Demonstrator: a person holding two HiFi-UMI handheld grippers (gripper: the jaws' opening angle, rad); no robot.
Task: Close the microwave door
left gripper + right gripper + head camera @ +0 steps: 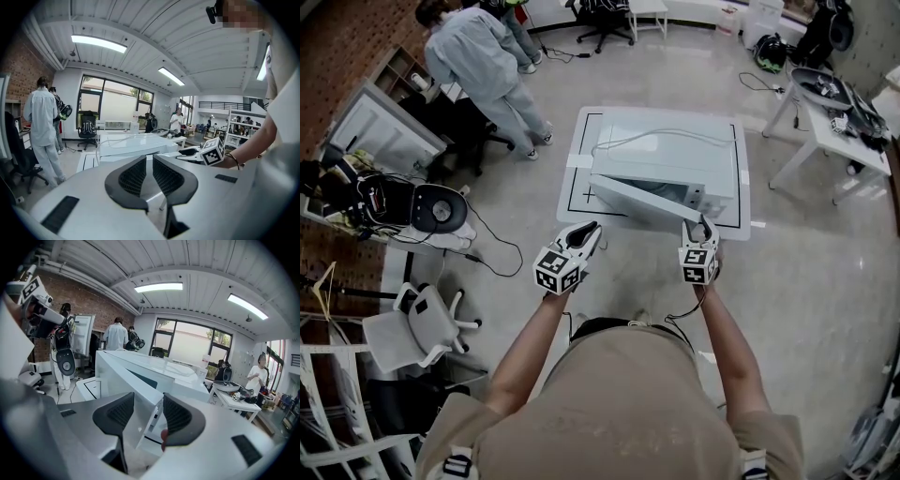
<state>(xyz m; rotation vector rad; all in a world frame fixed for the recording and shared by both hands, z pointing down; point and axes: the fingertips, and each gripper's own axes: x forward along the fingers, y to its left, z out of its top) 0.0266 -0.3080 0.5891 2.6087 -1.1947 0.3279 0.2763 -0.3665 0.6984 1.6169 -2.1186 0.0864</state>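
Right gripper view: right tool (148, 397), unclenched, straddles the edge of the microwave door (123, 377) (left tool (149, 157) barely parted, empty); a glancing push could slip.

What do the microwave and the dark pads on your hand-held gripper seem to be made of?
Microwave: smooth white shell with a slight sheen, likely painted metal or plastic. Its door has a dark window, probably glass. Pads on the right hand-held gripper: matt black, finely ribbed, probably rubber or soft plastic.
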